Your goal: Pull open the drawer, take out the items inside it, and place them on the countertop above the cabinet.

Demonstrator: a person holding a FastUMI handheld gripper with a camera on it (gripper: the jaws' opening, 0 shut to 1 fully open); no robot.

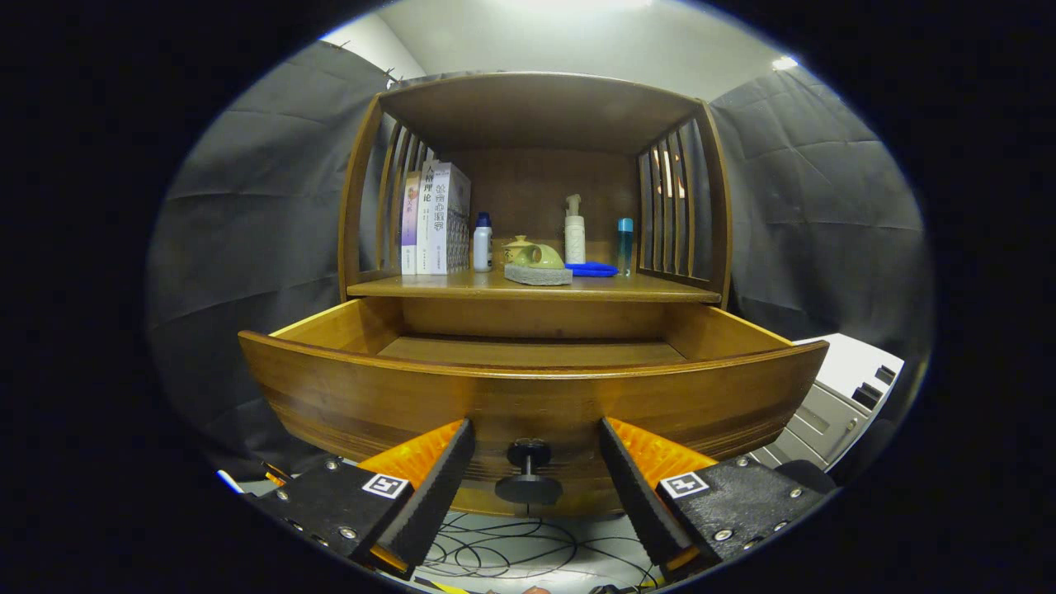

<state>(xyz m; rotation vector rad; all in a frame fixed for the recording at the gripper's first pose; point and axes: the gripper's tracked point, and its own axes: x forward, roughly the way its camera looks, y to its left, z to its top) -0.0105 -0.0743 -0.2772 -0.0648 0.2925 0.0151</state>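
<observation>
1. The books (436, 219) standing at the left of the countertop (528, 286) carry Chinese characters down their spines, too small to read surely.
2. Each finger of the gripper (535, 466) bears a square black-and-white marker tag (385, 485), a pattern rather than text.
</observation>
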